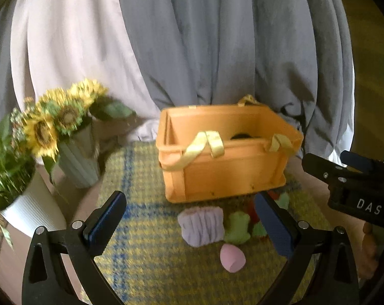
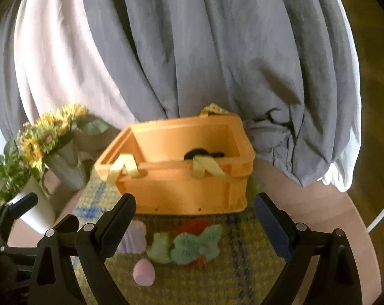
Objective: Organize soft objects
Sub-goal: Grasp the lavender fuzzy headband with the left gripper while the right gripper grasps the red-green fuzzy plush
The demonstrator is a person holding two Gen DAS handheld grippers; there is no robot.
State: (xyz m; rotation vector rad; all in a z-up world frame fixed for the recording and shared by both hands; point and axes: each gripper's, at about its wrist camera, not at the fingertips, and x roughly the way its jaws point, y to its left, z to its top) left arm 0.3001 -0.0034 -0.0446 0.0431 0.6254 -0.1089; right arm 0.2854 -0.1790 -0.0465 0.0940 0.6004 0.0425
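Grey and pale curtains [image 1: 192, 38] hang behind everything, their folds bunched on the round wooden table [image 2: 319, 216]; a yellow-and-blue checked mat [image 1: 146, 267] covers the table's middle; on the mat's far part stands an orange crate [image 1: 225, 157] with pale yellow fabric handles [image 1: 204, 145] draped over its near rim, and something dark lies inside, too hidden to make out. Left of the crate a grey ribbed vase of sunflowers [image 1: 65, 117] stands on bare table, with a white ribbed pot [image 1: 32, 211] of greenery just beside it, nearer the camera. The soft objects lie on the mat in front of the crate's near wall, outside it: a lilac ribbed cloth roll [image 1: 202, 226], a light green plush [image 1: 236, 227] touching its right side, a teal fuzzy piece [image 2: 197, 246] lying over a red one [image 2: 194, 225], and a pink egg-shaped sponge [image 1: 232, 258] nearest, apart from the rest. The left gripper [image 1: 192, 228] hovers spread wide, holding nothing, its right finger covering part of the plush cluster; the right gripper [image 2: 194, 228] likewise stands wide apart and empty above the pile, its left finger overlapping the lilac roll.
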